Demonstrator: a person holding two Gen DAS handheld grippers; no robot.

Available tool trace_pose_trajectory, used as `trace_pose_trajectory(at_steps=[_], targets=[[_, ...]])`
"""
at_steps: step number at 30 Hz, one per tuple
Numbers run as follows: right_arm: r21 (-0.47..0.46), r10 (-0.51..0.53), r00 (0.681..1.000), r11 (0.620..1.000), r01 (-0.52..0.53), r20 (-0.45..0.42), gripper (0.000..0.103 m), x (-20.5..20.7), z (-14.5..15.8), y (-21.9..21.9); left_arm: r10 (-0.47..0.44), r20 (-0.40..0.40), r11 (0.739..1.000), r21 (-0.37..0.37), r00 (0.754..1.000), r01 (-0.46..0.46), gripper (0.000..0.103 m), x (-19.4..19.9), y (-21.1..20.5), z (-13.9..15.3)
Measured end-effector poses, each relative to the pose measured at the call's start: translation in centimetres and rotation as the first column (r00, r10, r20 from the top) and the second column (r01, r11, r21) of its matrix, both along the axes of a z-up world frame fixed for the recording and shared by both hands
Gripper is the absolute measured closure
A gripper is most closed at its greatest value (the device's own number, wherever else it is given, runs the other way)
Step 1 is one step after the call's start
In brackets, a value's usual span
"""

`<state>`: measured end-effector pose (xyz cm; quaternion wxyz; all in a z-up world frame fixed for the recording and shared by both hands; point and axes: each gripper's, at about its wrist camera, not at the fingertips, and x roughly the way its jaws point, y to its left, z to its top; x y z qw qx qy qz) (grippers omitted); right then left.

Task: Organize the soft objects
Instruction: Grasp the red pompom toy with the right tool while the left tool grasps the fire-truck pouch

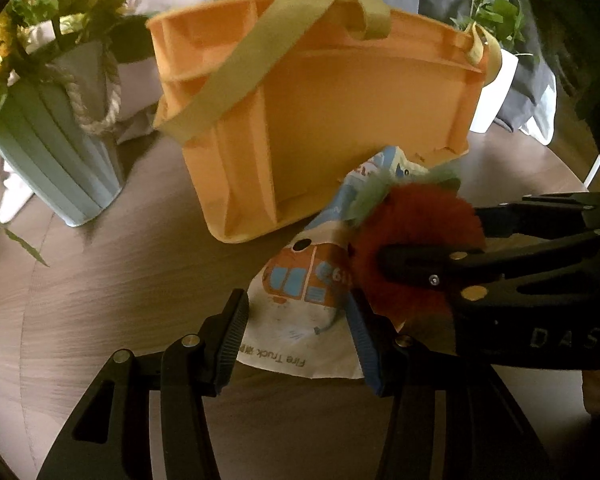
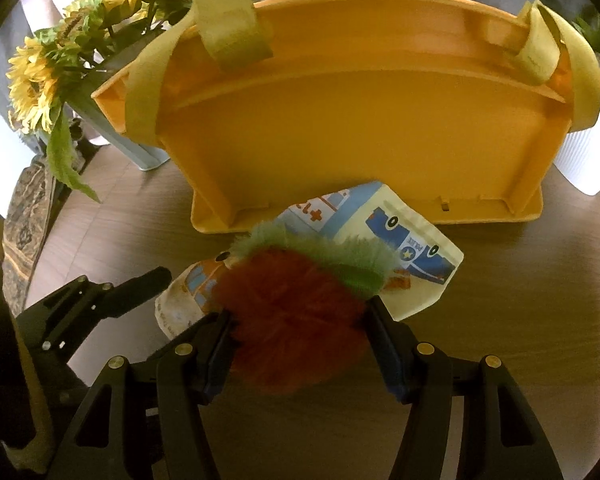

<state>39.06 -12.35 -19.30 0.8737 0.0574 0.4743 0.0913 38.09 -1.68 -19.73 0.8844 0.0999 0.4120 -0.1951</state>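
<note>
Plush toy point(image 2: 296, 316), red fuzz with green tuft, sits on the cloth book point(image 2: 412, 248) before the orange bag point(image 2: 340, 128), pinched by your right hand-held gripper point(image 2: 300, 320). Feather-light and squashy, so grip mid-body. Left hand-held gripper point(image 1: 300, 332) gapes, straddling the book's corner.

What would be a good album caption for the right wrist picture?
Right gripper clamps a fuzzy red-and-green plush toy above a vehicle-print cloth book, before an orange fabric tote bag.

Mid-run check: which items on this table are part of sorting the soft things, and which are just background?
In the job: red-and-green plush toy, gripped by the right gripper; printed vehicle cloth book under it, between the open left gripper fingers; orange tote bag.

Just lying about: sunflower pot; white planter; wooden table.
</note>
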Motion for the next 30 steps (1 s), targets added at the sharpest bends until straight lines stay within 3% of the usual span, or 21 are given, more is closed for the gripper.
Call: trace_pose_trajectory(at_steps=[5, 13, 19, 30], targets=[[-0.011, 0.007, 1.0, 1.0, -0.007, 0.007, 0.043, 0.0, -0.2, -0.1, -0.006, -0.014, 1.0, -0.001, 1.0, 0.006, 0.06, 0.2, -0.3, -0.4], [-0.011, 0.02, 1.0, 1.0, -0.02, 0.021, 0.058, -0.1, -0.2, -0.2, -0.009, -0.024, 1.0, -0.019, 1.0, 0.009, 0.076, -0.2, -0.5, -0.4], [-0.028, 0.036, 0.998, 0.999, -0.034, 0.058, 0.062, -0.7, 0.3, 0.0, 0.007, -0.021, 0.999, -0.037, 1.0, -0.007, 0.089, -0.6, -0.5, 0.2], [-0.014, 0.01, 0.991, 1.0, -0.008, 0.132, 0.062, -2.9, 3.5, -1.9, 0.029, 0.044, 0.995, -0.092, 0.999, -0.025, 0.091, -2.6, -1.0, 4.0]])
